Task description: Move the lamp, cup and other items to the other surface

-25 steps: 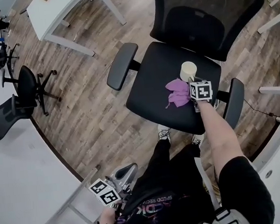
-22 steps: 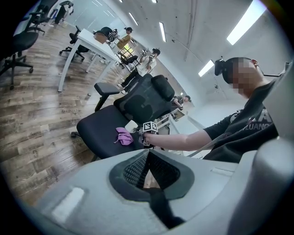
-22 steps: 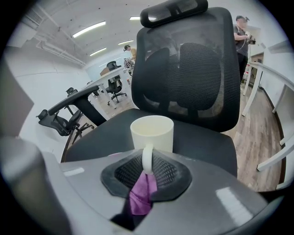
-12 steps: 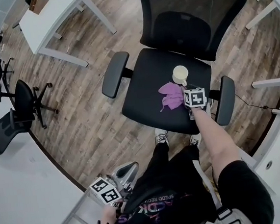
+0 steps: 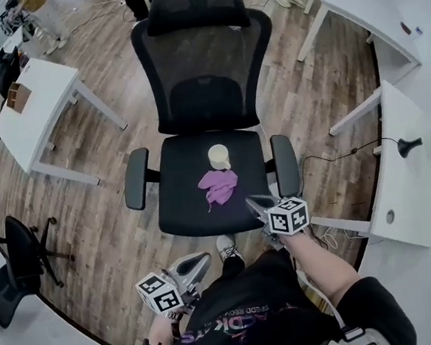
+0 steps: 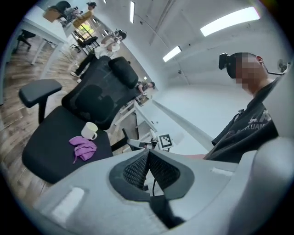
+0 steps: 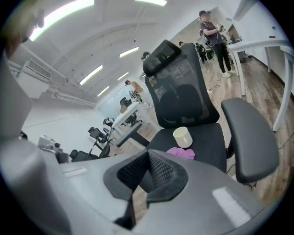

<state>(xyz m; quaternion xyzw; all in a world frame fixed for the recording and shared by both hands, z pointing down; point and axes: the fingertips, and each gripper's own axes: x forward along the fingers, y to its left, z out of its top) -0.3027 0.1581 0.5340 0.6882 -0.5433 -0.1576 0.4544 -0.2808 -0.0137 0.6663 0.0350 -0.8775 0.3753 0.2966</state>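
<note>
Cup (image 5: 219,157) and purple cloth (image 5: 218,187): mid-seat on chair (image 5: 181,205), apparently delivered. Right gripper (image 7: 148,153): jaws just closed, empty. Left gripper (image 6: 148,152): jaws together, empty.

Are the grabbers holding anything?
No. The left gripper is shut and empty; the right gripper just closed on nothing. The cup and purple cloth lie on the seat.

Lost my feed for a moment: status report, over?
Left tongs shut, empty. Right tongs just closed, on nothing. Cup and purple cloth lying on chair seat. Nothing blocking them.
</note>
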